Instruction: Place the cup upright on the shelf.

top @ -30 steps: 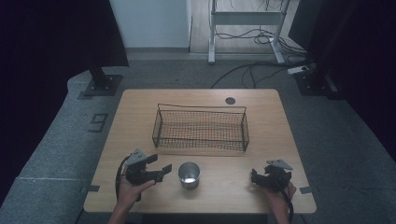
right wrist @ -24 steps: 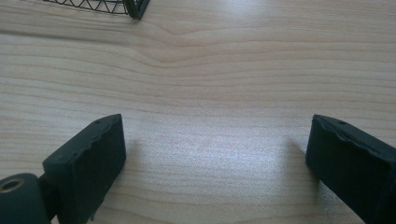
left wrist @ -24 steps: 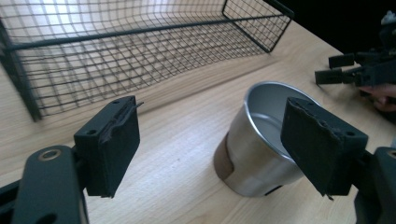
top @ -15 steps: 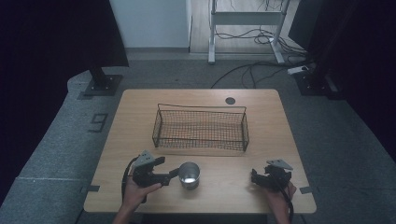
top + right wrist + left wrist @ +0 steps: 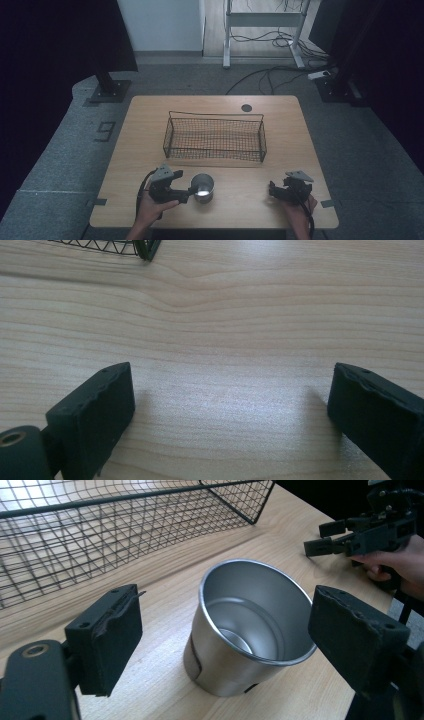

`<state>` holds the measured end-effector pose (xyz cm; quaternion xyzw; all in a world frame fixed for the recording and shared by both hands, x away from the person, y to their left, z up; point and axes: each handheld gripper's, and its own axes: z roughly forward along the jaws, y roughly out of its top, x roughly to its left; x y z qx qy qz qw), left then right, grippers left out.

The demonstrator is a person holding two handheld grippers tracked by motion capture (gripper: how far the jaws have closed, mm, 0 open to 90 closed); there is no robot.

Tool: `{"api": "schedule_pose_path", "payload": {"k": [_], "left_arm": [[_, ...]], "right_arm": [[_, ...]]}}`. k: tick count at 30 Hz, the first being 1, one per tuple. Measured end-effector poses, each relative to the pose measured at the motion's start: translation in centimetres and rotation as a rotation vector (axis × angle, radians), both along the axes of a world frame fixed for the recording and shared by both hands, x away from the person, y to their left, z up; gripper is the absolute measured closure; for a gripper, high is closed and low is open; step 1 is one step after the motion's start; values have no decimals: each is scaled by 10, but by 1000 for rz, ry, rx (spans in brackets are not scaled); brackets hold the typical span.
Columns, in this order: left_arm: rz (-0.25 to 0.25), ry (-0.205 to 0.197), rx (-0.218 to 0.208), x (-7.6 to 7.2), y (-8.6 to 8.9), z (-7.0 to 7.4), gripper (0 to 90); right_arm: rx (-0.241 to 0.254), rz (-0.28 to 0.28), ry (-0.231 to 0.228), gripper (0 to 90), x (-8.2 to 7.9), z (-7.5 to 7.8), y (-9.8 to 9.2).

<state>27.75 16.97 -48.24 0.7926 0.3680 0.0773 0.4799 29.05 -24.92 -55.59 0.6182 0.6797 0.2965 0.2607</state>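
A shiny metal cup (image 5: pixel 202 187) stands upright and empty near the table's front edge. My left gripper (image 5: pixel 187 193) reaches it from the left. In the left gripper view the cup (image 5: pixel 250 630) stands between the two black pads (image 5: pixel 107 640), with a gap on each side. The jaws have just been opening and do not press on the cup. My right gripper (image 5: pixel 272 189) rests at the front right, open, with bare wood between its pads (image 5: pixel 95 415). It also shows far off in the left gripper view (image 5: pixel 325 537).
A black wire basket (image 5: pixel 215 137) stands empty in the middle of the wooden table (image 5: pixel 145 130), just behind the cup; its corner (image 5: pixel 145 247) shows in the right gripper view. A dark round hole (image 5: pixel 246 107) sits near the far edge. Cables lie on the floor beyond.
My left gripper has moved right up to the cup and its jaws have spread, so the cup now stands between them. The right gripper has stayed put.
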Motion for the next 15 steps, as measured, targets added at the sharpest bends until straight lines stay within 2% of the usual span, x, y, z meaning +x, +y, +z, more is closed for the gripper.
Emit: {"api": "schedule_pose_path", "payload": {"k": [15], "left_arm": [[-4,20,25,0,-14,-10,64]], "right_arm": [[0,0,0,49,0,0,0]]}}
